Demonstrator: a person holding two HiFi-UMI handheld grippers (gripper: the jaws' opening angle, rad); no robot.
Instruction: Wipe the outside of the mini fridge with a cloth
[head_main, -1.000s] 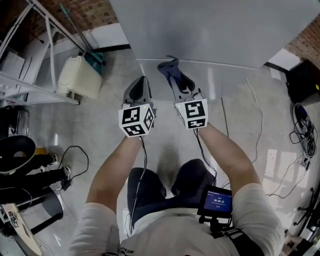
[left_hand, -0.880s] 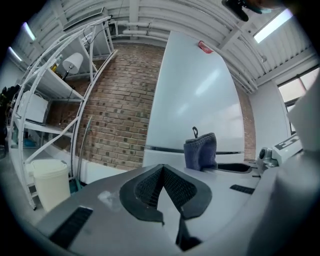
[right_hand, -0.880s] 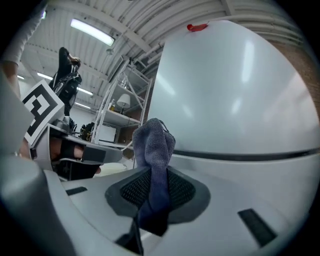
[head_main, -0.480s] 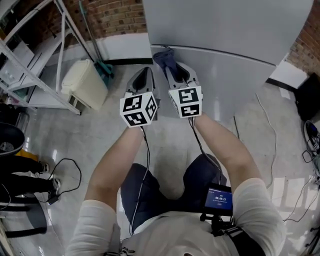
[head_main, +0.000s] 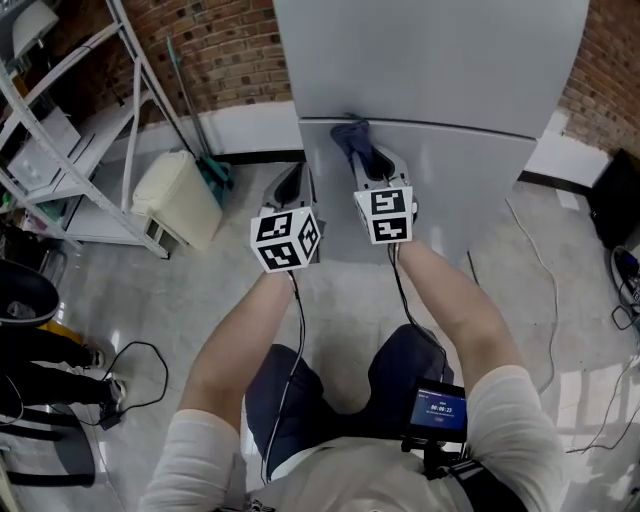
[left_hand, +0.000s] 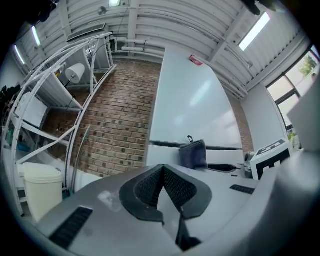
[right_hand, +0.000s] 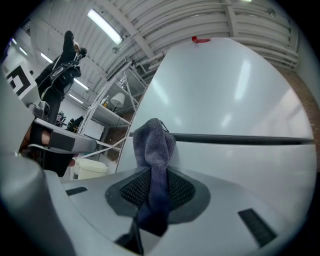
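A tall pale grey fridge (head_main: 440, 70) stands against the brick wall, with a dark seam (right_hand: 240, 139) between its two doors. My right gripper (head_main: 368, 168) is shut on a dark blue-grey cloth (head_main: 351, 136), whose bunched end (right_hand: 152, 142) sits right at the seam near the fridge's left edge. My left gripper (head_main: 292, 184) hangs beside it to the left, just off the fridge's left side, jaws pressed together with nothing between them. In the left gripper view the cloth (left_hand: 193, 153) shows against the fridge (left_hand: 190, 110).
A cream bin (head_main: 176, 198) stands on the floor left of the fridge, with a broom (head_main: 195, 120) leaning on the brick wall (head_main: 220, 50). White metal shelving (head_main: 60, 130) fills the far left. Cables (head_main: 540, 270) trail over the floor at right. A person's shoes (head_main: 60, 385) show lower left.
Both grippers have risen toward the fridge. The cloth has gone from the lower door front up to the seam between the doors.
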